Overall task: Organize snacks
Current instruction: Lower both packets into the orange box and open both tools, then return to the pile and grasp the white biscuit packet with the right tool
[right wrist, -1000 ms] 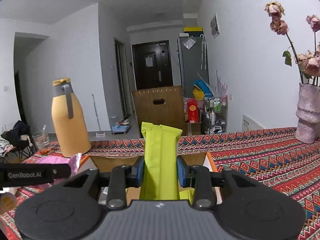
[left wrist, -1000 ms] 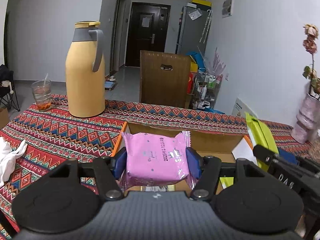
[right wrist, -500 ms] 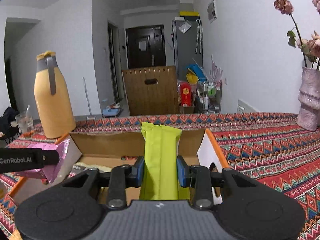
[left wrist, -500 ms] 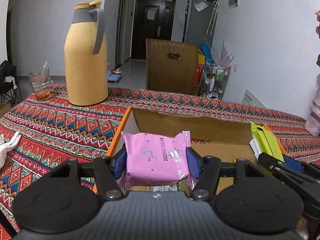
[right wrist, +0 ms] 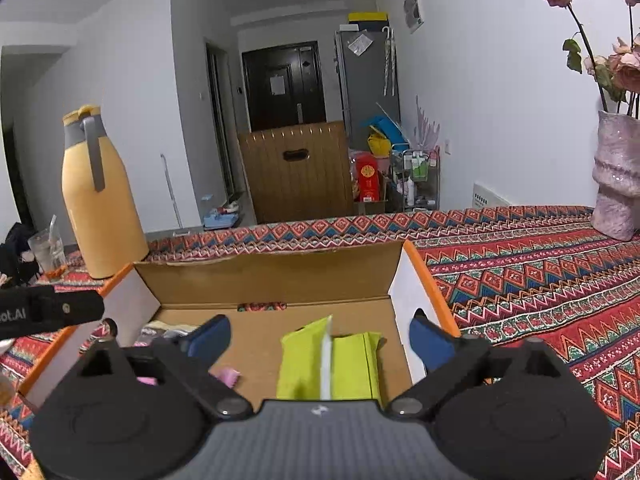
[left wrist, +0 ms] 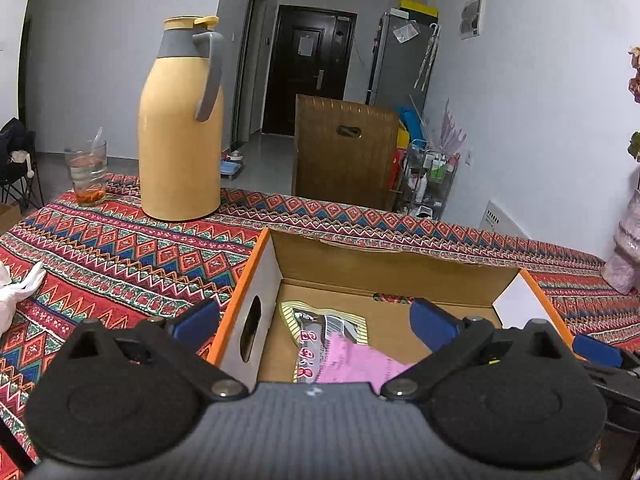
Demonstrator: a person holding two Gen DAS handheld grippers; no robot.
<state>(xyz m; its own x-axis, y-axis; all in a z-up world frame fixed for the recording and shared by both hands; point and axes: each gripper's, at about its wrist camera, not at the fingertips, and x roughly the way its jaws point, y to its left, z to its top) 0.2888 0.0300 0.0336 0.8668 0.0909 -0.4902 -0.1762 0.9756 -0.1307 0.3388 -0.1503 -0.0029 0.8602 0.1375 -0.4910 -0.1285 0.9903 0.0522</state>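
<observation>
White lettering ending in "ot.AI" shows on the black body of the left gripper (right wrist: 52, 310) at nine o'clock in the right wrist view; red characters on a striped wrapper in the box are too small to read. At the far left of the patterned red tablecloth (left wrist: 120, 256) stands one clear drinking glass (left wrist: 87, 176), and beside it at eleven o'clock one tall yellow thermos jug with a grey handle (left wrist: 180, 128). In the middle sits one open cardboard box with orange edges (left wrist: 244, 276). The left gripper (left wrist: 316, 322) has just been opening; its blue pads stand wide apart over the box with one pink snack packet (left wrist: 356, 364) lying free below them at six o'clock, next to the striped wrapper (left wrist: 320, 320). The right gripper (right wrist: 320, 336) has likewise just been opening, its pads clear of one lime-green snack packet (right wrist: 304, 364) resting on the box floor. At two o'clock stands one pink textured vase of dried roses (right wrist: 616, 184)
</observation>
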